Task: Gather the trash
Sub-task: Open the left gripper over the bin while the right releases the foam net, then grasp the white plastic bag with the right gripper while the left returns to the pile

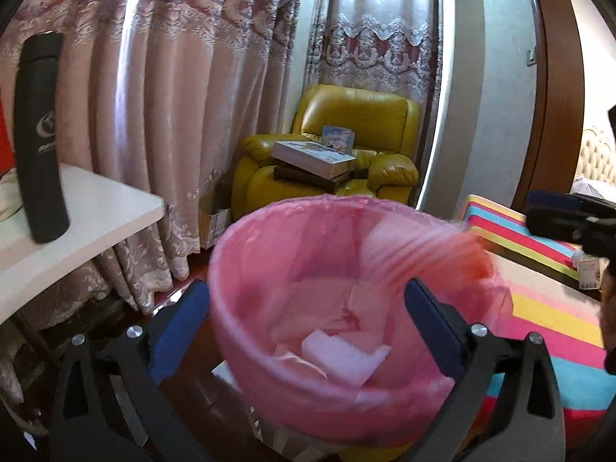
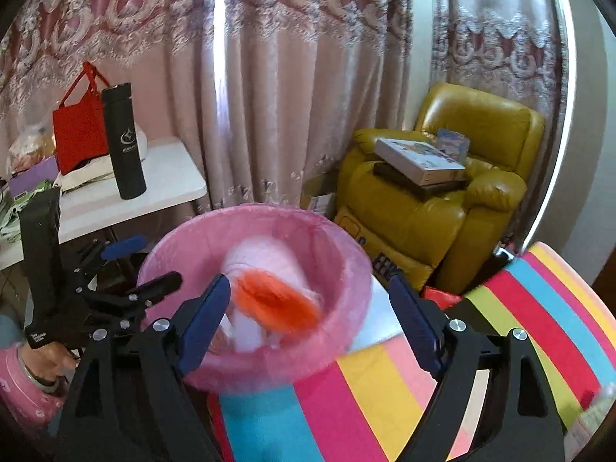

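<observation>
Hovering over the pink-lined bin [image 1: 338,308]: both grippers, jaws spread wide, nothing pinched in either.

Left gripper [image 1: 308,331] straddles the bin's near rim, blue pads either side of it, not touching the liner as far as the left wrist view shows. Right gripper [image 2: 310,315] sits at the bin's near edge, pads apart and clear of the rim.

Trash: a blurred orange-and-white piece [image 2: 277,300] is inside the bin's mouth, between the right pads in the picture but gripped by neither; probably in free fall, too smeared to tell what it is. In the left wrist view the same item shows as an orange streak [image 1: 442,254] at the bin's right rim. White foam scraps [image 1: 342,358] lie on the bin's bottom.

Around the bin:
- striped cushion [image 2: 385,385] just beside it, right side
- white table [image 2: 165,188] to its left, with black flask [image 2: 125,142] upright and red bag [image 2: 79,131] behind the flask
- yellow armchair [image 2: 442,192] behind it, box [image 2: 417,161] on the seat
- curtains [image 2: 288,77] behind everything
</observation>
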`<act>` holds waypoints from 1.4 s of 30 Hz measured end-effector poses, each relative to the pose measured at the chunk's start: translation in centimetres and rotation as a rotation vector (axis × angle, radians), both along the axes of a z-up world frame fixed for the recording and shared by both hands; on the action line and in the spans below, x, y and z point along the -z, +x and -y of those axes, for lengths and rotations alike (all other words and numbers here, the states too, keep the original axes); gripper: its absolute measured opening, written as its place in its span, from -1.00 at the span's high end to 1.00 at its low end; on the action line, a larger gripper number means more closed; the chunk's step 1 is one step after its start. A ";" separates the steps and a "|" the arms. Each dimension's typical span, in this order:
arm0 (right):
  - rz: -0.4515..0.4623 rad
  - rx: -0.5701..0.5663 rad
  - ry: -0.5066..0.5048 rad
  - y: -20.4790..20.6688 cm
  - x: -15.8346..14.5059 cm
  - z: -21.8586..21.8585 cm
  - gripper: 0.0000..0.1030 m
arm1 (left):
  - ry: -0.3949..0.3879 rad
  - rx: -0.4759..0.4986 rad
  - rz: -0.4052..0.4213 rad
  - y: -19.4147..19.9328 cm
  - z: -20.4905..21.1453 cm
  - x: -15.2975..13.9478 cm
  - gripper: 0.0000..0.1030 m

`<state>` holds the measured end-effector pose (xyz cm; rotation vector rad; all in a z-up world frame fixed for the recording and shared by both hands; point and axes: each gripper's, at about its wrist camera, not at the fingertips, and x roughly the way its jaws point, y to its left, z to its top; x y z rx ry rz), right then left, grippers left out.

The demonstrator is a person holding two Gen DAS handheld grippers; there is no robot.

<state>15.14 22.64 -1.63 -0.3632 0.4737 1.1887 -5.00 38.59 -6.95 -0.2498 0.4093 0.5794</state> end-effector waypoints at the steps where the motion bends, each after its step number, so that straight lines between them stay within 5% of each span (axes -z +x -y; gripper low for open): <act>1: 0.003 0.004 0.003 -0.3 -0.1 0.7 -0.55 | 0.000 -0.001 0.008 -0.6 0.4 0.0 -0.91; 7: 0.046 0.061 0.029 -1.5 -1.5 8.1 -0.58 | 0.054 0.034 0.029 -1.3 4.3 -1.1 -0.91; 11: 0.069 0.153 0.052 -1.3 -2.5 14.0 -0.59 | 0.030 0.159 0.068 0.5 8.6 -2.5 -0.91; 22: 0.033 0.581 0.100 2.0 -2.4 33.2 -0.64 | -0.002 0.501 -0.005 13.5 24.7 -3.3 -0.91; 27: -0.035 0.732 0.117 2.3 0.0 40.4 -0.64 | -0.053 0.558 -0.030 17.1 29.5 -1.7 -0.91; 35: -0.100 0.814 0.108 2.3 3.3 43.3 -0.64 | 0.030 0.620 -0.065 18.3 32.5 0.2 -0.91; 42: -0.129 0.785 0.082 2.2 4.7 40.8 -0.64 | -0.048 0.639 -0.129 19.8 31.9 1.0 -0.90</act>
